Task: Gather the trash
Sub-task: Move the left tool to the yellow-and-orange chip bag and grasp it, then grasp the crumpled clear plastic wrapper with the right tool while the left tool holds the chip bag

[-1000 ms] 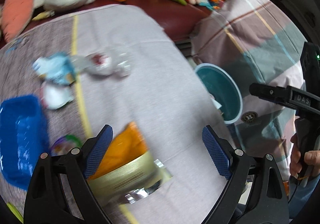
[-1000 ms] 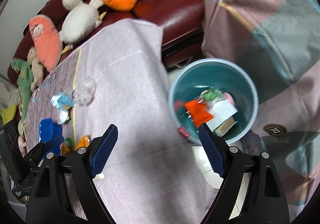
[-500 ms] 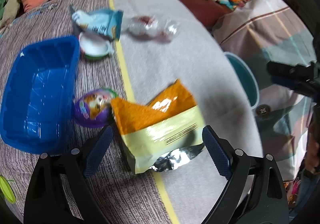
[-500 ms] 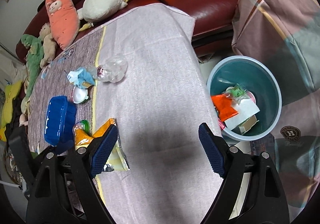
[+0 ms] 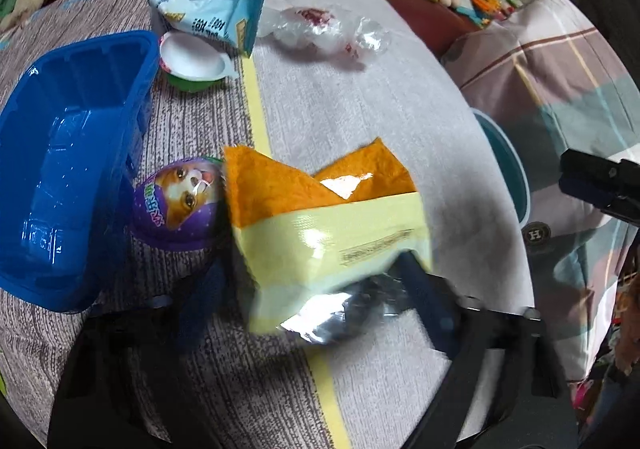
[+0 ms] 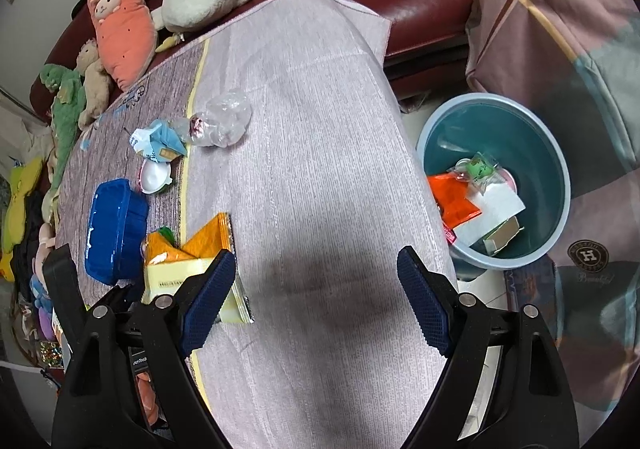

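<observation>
Snack bag (image 5: 320,225): lay on the table (image 6: 320,129), orange end far, foil end near, touching the purple cup (image 5: 178,205).
Left gripper (image 5: 312,289): blurred, fingers either side of the bag's near end; grip could not be told.
Right gripper (image 6: 316,297): spread wide, holding nothing, over bare cloth.
Bin (image 6: 560,185): on the floor right of the table, litter inside.

Orange-and-pale-yellow snack bag (image 5: 320,217) is lying beside blue tray (image 5: 68,153); purple cat-printed cup (image 5: 176,205) is showing; bin (image 6: 560,185) is appearing teal.
</observation>
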Available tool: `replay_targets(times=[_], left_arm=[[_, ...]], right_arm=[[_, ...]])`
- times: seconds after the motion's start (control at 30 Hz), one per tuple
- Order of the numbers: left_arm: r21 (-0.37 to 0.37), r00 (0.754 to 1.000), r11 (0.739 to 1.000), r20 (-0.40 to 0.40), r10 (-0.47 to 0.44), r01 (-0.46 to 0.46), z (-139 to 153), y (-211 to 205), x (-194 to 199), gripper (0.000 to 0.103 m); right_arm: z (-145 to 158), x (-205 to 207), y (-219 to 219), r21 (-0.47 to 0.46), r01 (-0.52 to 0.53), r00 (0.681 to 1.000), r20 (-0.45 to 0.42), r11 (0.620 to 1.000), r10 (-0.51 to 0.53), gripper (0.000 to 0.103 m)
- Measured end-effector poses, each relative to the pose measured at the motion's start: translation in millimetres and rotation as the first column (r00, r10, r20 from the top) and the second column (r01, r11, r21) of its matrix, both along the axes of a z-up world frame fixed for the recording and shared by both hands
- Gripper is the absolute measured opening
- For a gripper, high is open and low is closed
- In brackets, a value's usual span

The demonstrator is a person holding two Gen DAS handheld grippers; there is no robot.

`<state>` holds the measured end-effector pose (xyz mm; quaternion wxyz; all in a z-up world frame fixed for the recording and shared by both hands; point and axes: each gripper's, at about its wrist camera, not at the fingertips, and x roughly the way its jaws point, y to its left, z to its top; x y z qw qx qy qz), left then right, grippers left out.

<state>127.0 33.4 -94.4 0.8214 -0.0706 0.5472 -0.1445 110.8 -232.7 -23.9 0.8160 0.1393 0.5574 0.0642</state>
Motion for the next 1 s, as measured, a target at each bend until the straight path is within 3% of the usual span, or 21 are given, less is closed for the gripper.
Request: replay_targets(times=[0.07,0.13,0.23,0.37,0.63,0.87,1.0], left_arm=[[0.008,1.0,1.0,0.011,-0.002,0.002,1,-1,0,0.058],[0.012,1.0,1.0,0.012,-0.006,0.006,1,-3,1,0.032],[0.013,1.0,1.0,0.021,-0.004,0.003,3,-3,1,0.014],[0.012,0.998,1.0,0.063,-0.005,0.004,14,-2,-3,0.008],[0.015,0.987,0.999,0.154,0.041,-0.044,58,17,11,0.008],[0.015,0.966,0.992,0.227,0.121,-0.127,93,58,44,0.008],[-0.012,0.957,0.985,0.235,0.167,-0.169,100,79,65,0.008]], right_arm=[[-2,0,-1,0.004,0.0,1.0,-0.004,1.0,0.0,0.079],[-4,1,-1,0.01,0.001,1.0,-0.007,1.0,-0.001,0.079],[-7,0,-1,0.019,-0.001,1.0,-0.012,1.0,0.001,0.079],[-11,1,2,0.027,-0.009,1.0,-0.022,1.0,0.01,0.079],[1,19,14,0.023,-0.039,0.999,0.012,0.999,0.039,0.079],[10,66,31,0.045,-0.068,0.996,0.051,0.997,0.066,0.079],[-7,101,46,0.102,-0.084,0.996,0.025,0.991,0.082,0.079]])
